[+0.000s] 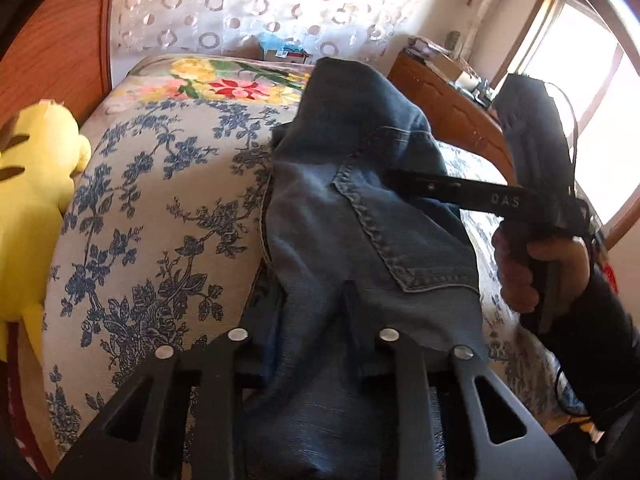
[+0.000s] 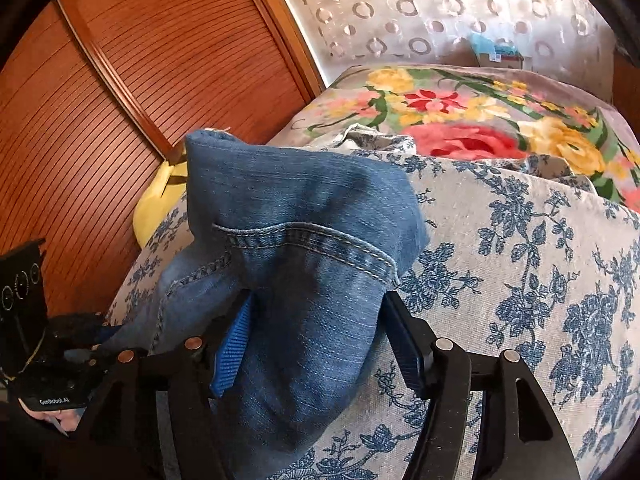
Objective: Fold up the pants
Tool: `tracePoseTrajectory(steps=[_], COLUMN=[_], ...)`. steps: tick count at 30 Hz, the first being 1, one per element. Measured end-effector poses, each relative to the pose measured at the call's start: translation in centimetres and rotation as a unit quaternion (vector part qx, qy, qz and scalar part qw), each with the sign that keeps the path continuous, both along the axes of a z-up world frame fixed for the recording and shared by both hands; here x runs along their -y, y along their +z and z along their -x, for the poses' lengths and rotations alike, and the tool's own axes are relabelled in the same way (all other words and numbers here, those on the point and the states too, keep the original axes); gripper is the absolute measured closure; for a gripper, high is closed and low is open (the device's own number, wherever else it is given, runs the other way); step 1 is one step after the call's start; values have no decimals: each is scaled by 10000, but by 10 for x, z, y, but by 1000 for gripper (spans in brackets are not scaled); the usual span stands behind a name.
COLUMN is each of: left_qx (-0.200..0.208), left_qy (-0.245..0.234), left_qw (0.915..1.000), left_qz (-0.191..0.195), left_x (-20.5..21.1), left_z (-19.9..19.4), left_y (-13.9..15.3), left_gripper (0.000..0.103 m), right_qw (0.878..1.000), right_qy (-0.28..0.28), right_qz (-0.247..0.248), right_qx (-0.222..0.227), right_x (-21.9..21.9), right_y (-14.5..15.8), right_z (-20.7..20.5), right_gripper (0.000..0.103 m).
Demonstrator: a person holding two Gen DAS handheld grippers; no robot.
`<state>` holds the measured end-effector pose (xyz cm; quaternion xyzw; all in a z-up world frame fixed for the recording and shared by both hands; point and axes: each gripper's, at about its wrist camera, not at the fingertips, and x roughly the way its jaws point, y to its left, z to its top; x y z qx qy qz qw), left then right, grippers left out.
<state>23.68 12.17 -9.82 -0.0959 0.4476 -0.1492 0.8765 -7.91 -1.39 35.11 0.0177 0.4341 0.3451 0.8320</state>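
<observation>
Left gripper (image 1: 316, 344) is seen closed on a fold of the jeans (image 1: 360, 208), the denim bunched between its fingers. Right gripper (image 2: 320, 332) is seen with its jaws spread around another bunch of the jeans (image 2: 296, 248); whether the pads press the cloth cannot be told. The jeans are draped over the bed (image 1: 160, 208), on a blue-flowered cover. A hand (image 1: 536, 264) is seen at the right of the left view. A yellow plush toy (image 1: 32, 200) lies at the bed's left edge. Farther back a bright floral blanket (image 2: 460, 120) is spread, and behind it a curtain (image 2: 440, 8) hangs.
</observation>
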Motion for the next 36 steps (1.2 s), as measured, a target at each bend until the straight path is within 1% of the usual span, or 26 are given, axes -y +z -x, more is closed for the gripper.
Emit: tracePoseTrajectory(steps=[1,2,3,6,8,10,16,21,26,29,32,34,35,36], left_qx=[22,22,53,130,202,287,532,619,707,680,544,479,477,489], left_qy=[73,101,112,184,224,327,735,1038,1109,1070,1032,1054,1055,1053], left_qw=[10000,9999,9999,9997,9995,9989,9958,9927,9911,9910,9913,9902,9899,9899], left_qz=[21,54,59,127,124,153,115,32,-199,-420,-611,-776,-820,-817], left_x=[-1,-3,-5,-12,-16,-23,-55,-86,-100,-98,-97,-96,-97,-97], left_z=[1,1,3,8,13,19,34,36,22,3,-19,-27,-29,-30], left_y=[2,2,4,10,15,21,40,48,55,51,39,34,33,35], left_gripper=[84,85,89,93,93,93,94,94,94,94,94,94,94,94], right_qw=[9999,9998,9998,9991,9978,9960,9905,9869,9868,9879,9911,9942,9956,9963], right_qy=[93,141,154,253,353,444,855,1059,1004,871,683,577,530,516], right_qz=[-55,-132,-123,-69,-164,-155,-290,-441,-591,-595,-375,-142,-28,15], right_qx=[-34,-50,14,328,543,762,1034,1131,1128,1137,1078,895,779,691], right_x=[-1,-1,-2,-10,-17,-30,-77,-107,-119,-123,-128,-131,-130,-128], right_y=[0,1,4,13,24,32,45,45,35,29,16,5,-1,-6], right_z=[-1,-3,-3,0,4,7,2,0,-13,-22,-36,-47,-53,-58], right_gripper=[59,62,68,80,82,83,83,83,83,82,75,66,65,62])
